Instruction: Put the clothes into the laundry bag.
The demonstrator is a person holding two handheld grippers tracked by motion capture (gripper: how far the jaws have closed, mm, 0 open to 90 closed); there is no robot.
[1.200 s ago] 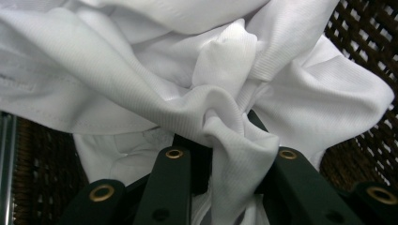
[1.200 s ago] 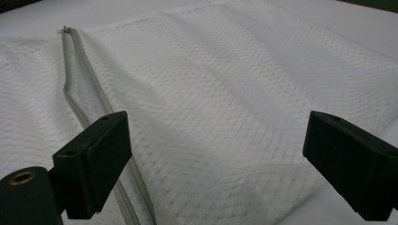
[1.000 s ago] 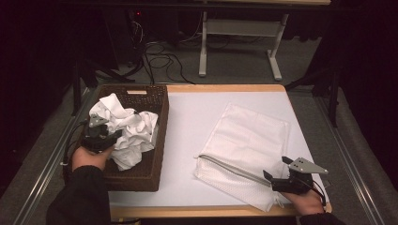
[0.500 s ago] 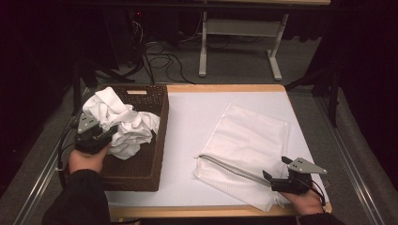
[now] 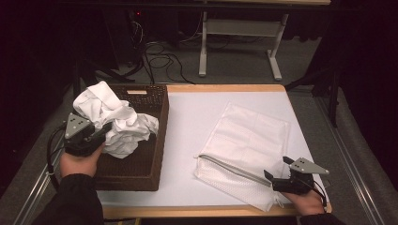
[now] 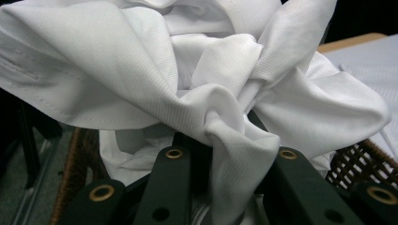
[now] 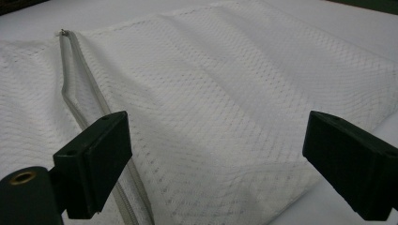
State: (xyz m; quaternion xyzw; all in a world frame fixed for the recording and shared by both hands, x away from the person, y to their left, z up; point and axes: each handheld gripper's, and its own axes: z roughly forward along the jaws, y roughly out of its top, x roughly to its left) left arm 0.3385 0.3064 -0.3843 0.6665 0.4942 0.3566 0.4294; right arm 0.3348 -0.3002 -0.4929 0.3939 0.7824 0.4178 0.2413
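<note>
A crumpled white cloth (image 5: 115,122) hangs over the left side of a dark wicker basket (image 5: 143,159), lifted partly out of it. My left gripper (image 5: 101,133) is shut on a bunched fold of that white cloth (image 6: 225,122), which fills the space between its jaws. A white mesh zip bag (image 5: 248,140) lies flat on the white table top, its zipper (image 5: 230,166) running along the near edge. My right gripper (image 5: 270,180) rests at the bag's near right corner, jaws wide open over the mesh bag (image 7: 220,108), with the zipper (image 7: 70,84) to the left of its left finger.
The table (image 5: 197,112) has a wooden rim and a white surface between basket and bag. Behind it, on the dark floor, lie cables (image 5: 155,61) and the white legs of another table (image 5: 234,42).
My left gripper has risen and drawn back toward the basket's left edge, pulling the white cloth up and left with it. The right gripper and the mesh bag have stayed put.
</note>
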